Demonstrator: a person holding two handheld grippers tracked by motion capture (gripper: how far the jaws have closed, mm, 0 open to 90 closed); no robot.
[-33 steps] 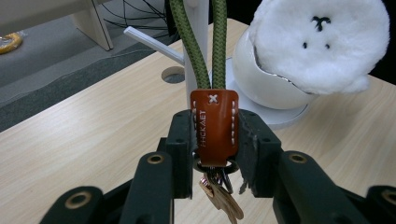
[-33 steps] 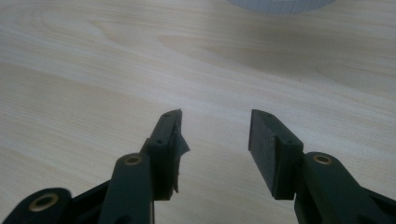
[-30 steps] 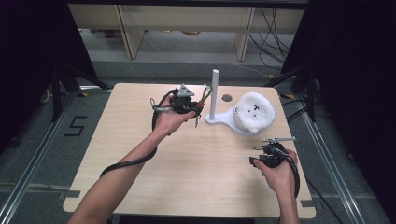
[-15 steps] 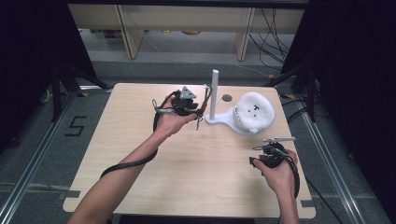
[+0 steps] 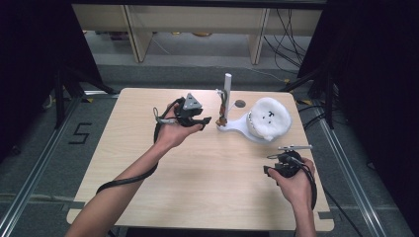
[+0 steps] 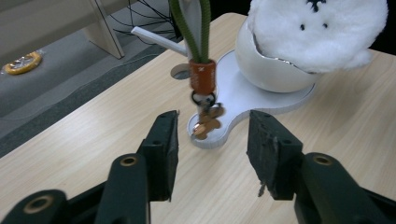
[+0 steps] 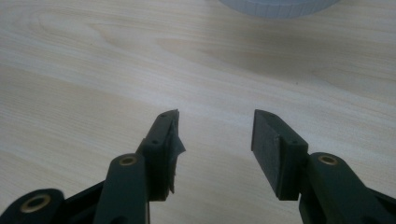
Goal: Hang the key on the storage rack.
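Both my pairs of jaws stand wide apart with nothing between them. My left gripper [image 6: 212,140] hovers over the table, aimed at the keys [image 6: 207,122], which hang just beyond the pads from an orange clip [image 6: 202,77] on a green cord [image 6: 189,28]. The cord drapes from the white post [image 5: 227,91] of a stand whose flat white base [image 6: 243,100] lies on the wood; the keys dangle touching or just above the near lobe of that base, I cannot tell which. A white bowl [image 6: 268,70] sits on the far part of the base with a fluffy white toy [image 6: 320,32] resting in it.

My right gripper [image 5: 284,159] sits low near the table's right edge, well apart from the stand, pointing at bare wood [image 7: 140,60].

The table [image 5: 148,187] is pale wood grain with rounded corners, and its near half and left side are free. Around it runs grey floor with a taped mark [image 5: 80,132] at the left, dark curtains on both sides, and wooden shelving legs [image 5: 134,37] behind.

From above, the keys are a small dark cluster; the left gripper view shows their coppery colour and the ring. The right gripper view catches a sliver of the base's rim [image 7: 280,7] at its top edge.
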